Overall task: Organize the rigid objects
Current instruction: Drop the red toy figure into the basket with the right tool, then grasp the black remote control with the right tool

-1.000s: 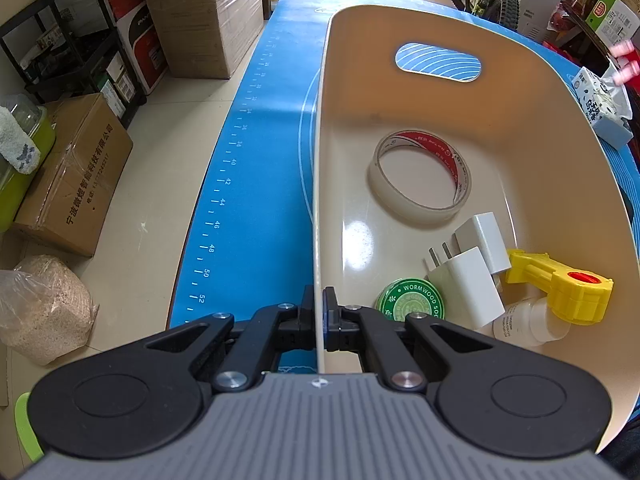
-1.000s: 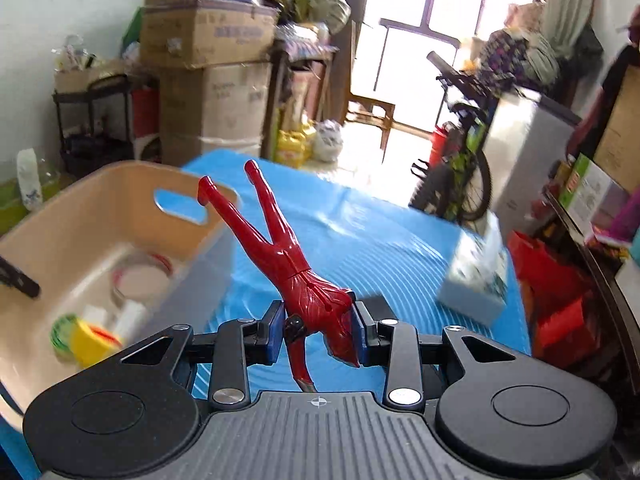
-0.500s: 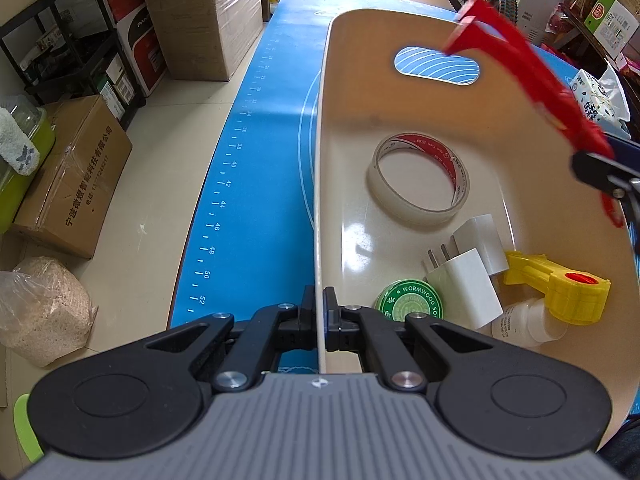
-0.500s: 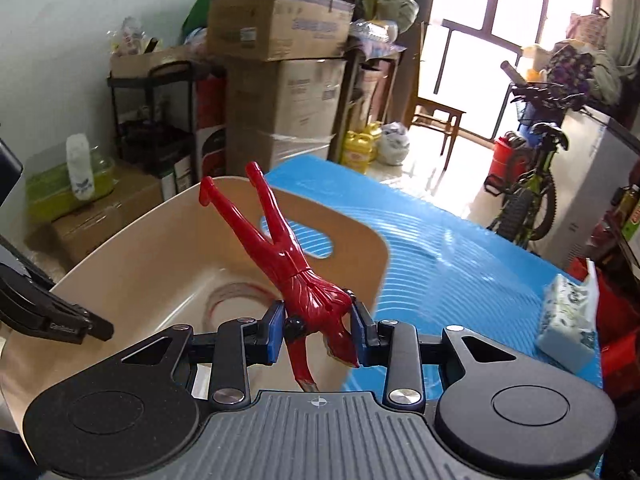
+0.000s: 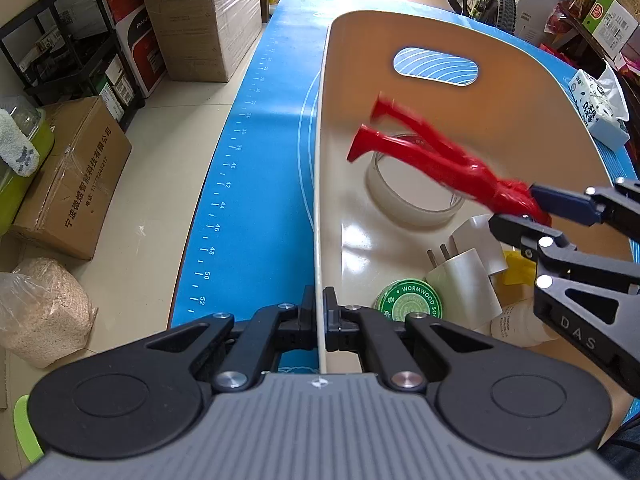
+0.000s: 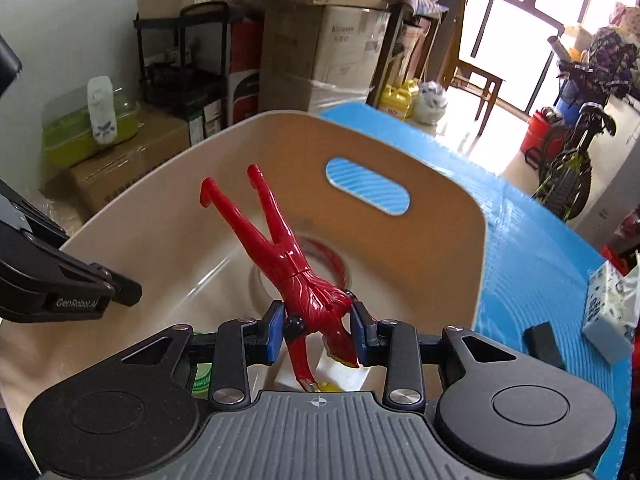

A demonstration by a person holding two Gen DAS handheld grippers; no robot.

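A beige bin (image 5: 520,120) with a cut-out handle stands on the blue mat (image 5: 256,160). My left gripper (image 5: 319,320) is shut on the bin's near rim. My right gripper (image 6: 318,334) is shut on a red toy figure (image 6: 280,248), held head down over the inside of the bin (image 6: 440,220); it also shows in the left wrist view (image 5: 432,160), legs pointing left. In the bin lie a tape roll (image 5: 412,200), white plug adapters (image 5: 464,280), a green tin (image 5: 410,300), a yellow item (image 5: 516,270) and a white bottle (image 5: 516,322).
A tissue pack (image 6: 610,304) and a small black object (image 6: 544,344) lie on the mat right of the bin. Cardboard boxes (image 5: 68,184), a black shelf (image 5: 60,40) and a sack (image 5: 40,312) stand on the floor left of the table. A bicycle (image 6: 572,160) stands at the back right.
My right gripper has carried the red figure from beside the bin to over its inside and lower. The left gripper has stayed clamped on the rim.
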